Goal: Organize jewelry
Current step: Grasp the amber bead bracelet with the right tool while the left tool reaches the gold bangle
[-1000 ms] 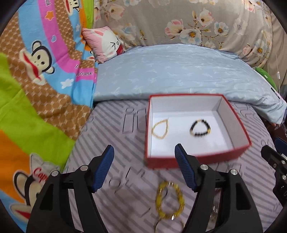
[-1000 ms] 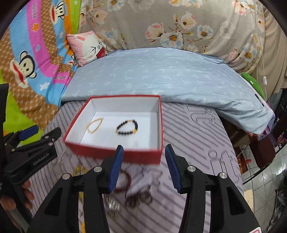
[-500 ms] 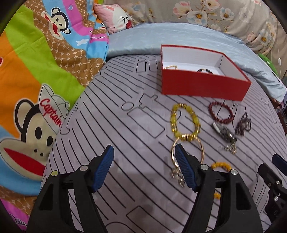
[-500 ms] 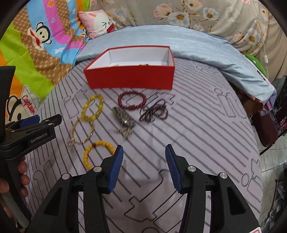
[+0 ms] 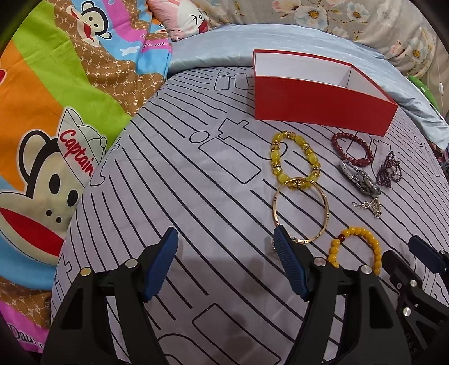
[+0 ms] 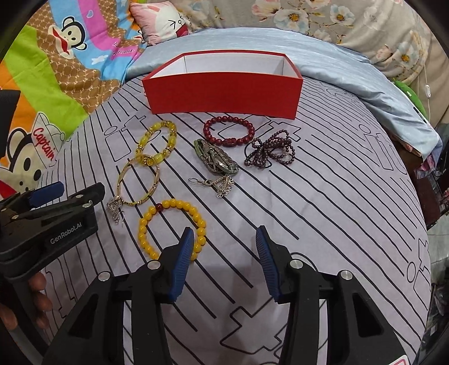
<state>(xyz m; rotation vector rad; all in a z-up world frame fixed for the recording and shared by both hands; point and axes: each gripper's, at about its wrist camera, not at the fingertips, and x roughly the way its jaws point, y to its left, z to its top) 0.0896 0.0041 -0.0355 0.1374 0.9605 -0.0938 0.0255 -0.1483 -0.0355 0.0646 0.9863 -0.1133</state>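
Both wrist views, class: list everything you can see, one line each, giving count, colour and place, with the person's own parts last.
Box: one, red outside, white inside, far end of the sheet.
Lemon bracelet: one, pale yellow, left of centre.
Bangle: one, gold, touching the lemon bracelet.
Amber bracelet: one, orange-yellow, nearest the right gripper.
Red bracelet: one, dark red, before the box.
Purple beads: one bunch, right of the red bracelet.
Metal band: one, grey, centre.
Earrings: silver; count unclear.
Sheet: one, grey, black lines.
Pillow: one, pink, behind.
Left gripper: black, blue fingers, open.
Right gripper: same, open.
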